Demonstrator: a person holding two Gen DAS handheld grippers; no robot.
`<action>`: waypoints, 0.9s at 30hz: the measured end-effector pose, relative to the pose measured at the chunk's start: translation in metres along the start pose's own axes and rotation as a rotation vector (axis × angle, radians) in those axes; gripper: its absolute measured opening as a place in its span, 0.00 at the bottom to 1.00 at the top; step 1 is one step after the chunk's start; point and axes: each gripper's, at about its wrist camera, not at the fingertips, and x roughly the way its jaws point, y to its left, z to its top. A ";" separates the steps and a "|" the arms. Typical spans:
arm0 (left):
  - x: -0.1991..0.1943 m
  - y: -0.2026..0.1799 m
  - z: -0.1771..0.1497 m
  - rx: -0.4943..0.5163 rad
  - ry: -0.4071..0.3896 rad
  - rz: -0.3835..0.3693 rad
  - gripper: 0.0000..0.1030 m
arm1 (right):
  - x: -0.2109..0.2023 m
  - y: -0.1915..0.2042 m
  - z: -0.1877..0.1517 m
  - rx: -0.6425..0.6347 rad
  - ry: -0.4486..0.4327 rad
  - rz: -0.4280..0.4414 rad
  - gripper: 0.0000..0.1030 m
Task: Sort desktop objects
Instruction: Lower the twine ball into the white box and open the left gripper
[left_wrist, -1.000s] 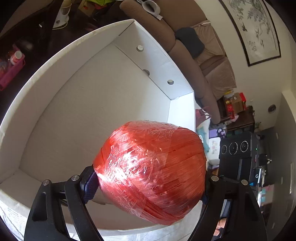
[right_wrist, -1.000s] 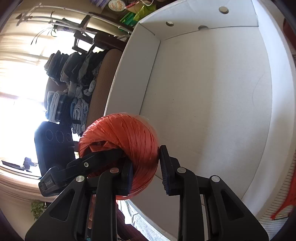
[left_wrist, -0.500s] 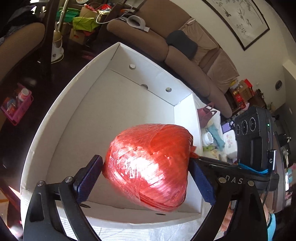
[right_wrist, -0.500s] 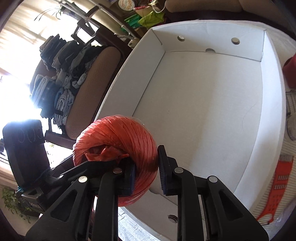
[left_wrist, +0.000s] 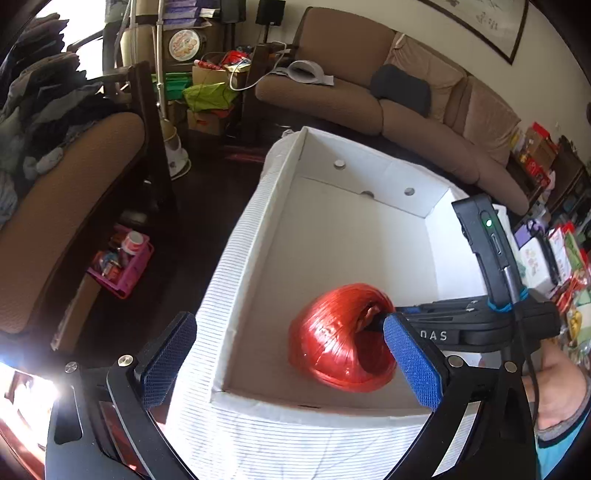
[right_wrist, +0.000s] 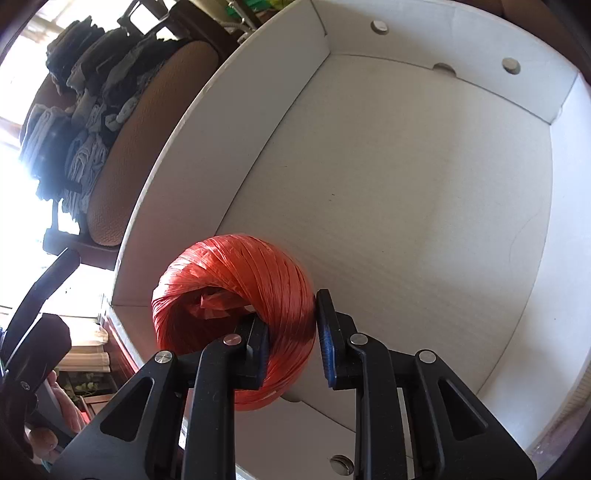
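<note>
Handover done, ball of red twine hanging over the white box on one thin grip.

Right gripper (right_wrist: 291, 345) clamped across the wall of the ball of red twine (right_wrist: 236, 295), one jaw down in the hollow core, the other on the outside; ball low at about 7 o'clock over the floor of the white box (right_wrist: 406, 184), near its corner. Left gripper (left_wrist: 291, 363) wide apart, having just opened, nothing between the jaws. Likely trouble: slick plastic strands sliding or unwinding under so narrow a pinch, then a drop and roll; or a snagged jaw on release.
</note>
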 end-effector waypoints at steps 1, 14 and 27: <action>0.004 0.005 -0.001 0.001 0.007 0.019 1.00 | 0.005 0.004 0.003 0.000 0.006 -0.010 0.21; 0.000 0.032 -0.015 -0.124 -0.022 -0.098 1.00 | 0.021 0.012 0.011 0.073 0.017 0.062 0.32; 0.008 0.021 -0.017 -0.274 0.032 -0.389 1.00 | 0.021 0.007 0.001 0.081 -0.004 0.152 0.31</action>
